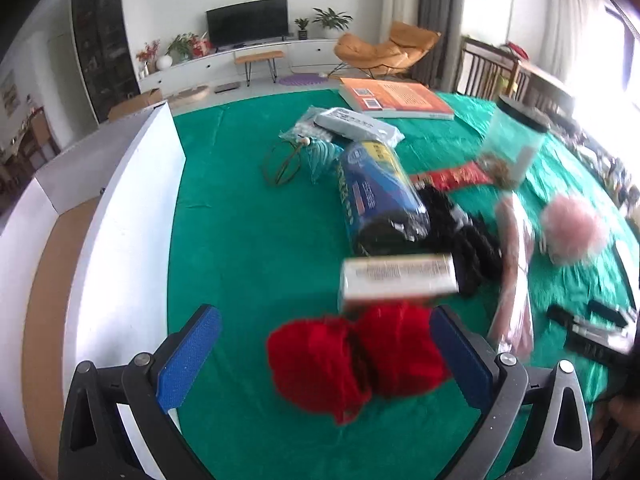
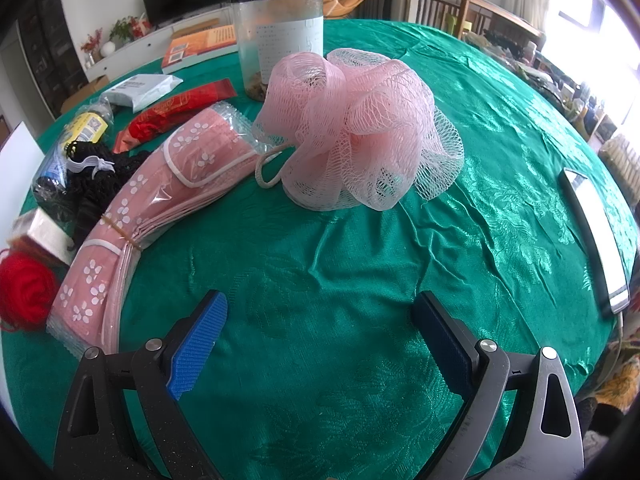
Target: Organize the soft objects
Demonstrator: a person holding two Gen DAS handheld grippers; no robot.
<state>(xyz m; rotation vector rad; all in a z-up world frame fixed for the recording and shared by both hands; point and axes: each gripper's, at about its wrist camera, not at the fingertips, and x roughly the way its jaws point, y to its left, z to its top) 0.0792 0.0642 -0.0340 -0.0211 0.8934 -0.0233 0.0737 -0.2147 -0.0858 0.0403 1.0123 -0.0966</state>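
Note:
A red yarn ball (image 1: 352,360) lies on the green tablecloth (image 1: 248,240) between the open fingers of my left gripper (image 1: 326,344), nearer the right finger; I cannot tell if it touches. It also shows in the right wrist view (image 2: 26,294) at the far left. A pink mesh bath pouf (image 2: 352,128) sits ahead of my right gripper (image 2: 320,320), which is open and empty over bare cloth. A pink flowered packet of cloths (image 2: 160,196) lies to the left. A black net item (image 1: 468,236) lies beyond the yarn.
A white box (image 1: 104,240) stands at the table's left edge. A small carton (image 1: 396,276), blue package (image 1: 376,196), clear jar (image 2: 280,36), orange book (image 1: 396,98), grey pouch (image 1: 356,124) and red packet (image 2: 172,110) lie around. A phone (image 2: 596,236) lies right.

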